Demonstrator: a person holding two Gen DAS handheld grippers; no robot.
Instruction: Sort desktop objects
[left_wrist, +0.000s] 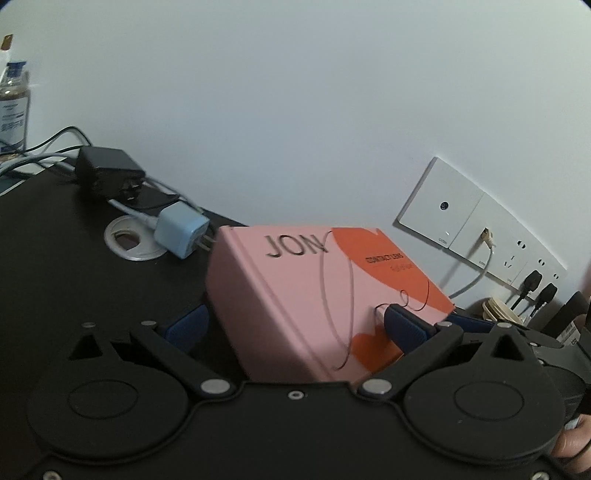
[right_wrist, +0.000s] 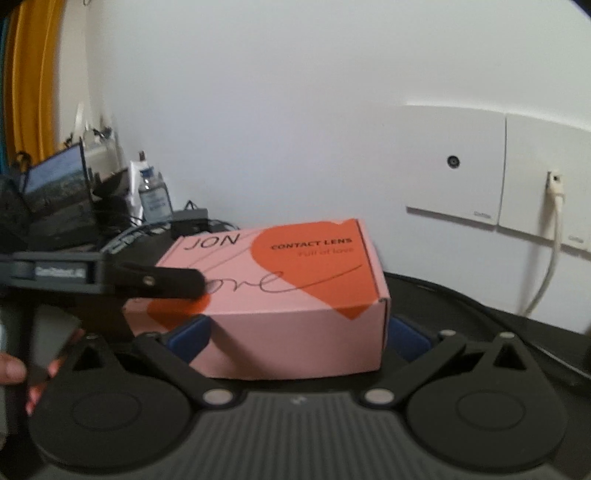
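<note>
While the pink contact lens box (left_wrist: 295, 295) is sitting on the black desk (left_wrist: 55, 258), its lid is showing an orange heart shape, the letters "JON", the words "CONTACT LENS" and a thin looping script line. Behind it, a light blue charger plug (left_wrist: 181, 230) and a black power adapter (left_wrist: 107, 171) are lying among cables by a round cable hole (left_wrist: 129, 243), and a white wall is carrying a row of socket plates (left_wrist: 461, 225) with a pale cable hanging from one. In the right wrist view a laptop (right_wrist: 55, 195) and a small bottle (right_wrist: 153, 195) are standing farther back along the desk. The left gripper (left_wrist: 295, 325) is spreading wide around the box, one blue pad (left_wrist: 406, 325) touching its top near the corner, the other pad beside its left wall. The right gripper (right_wrist: 299, 336) is also standing wide, its pads flanking the near wall of the box (right_wrist: 277, 295); whether they are pressing it I cannot tell.
</note>
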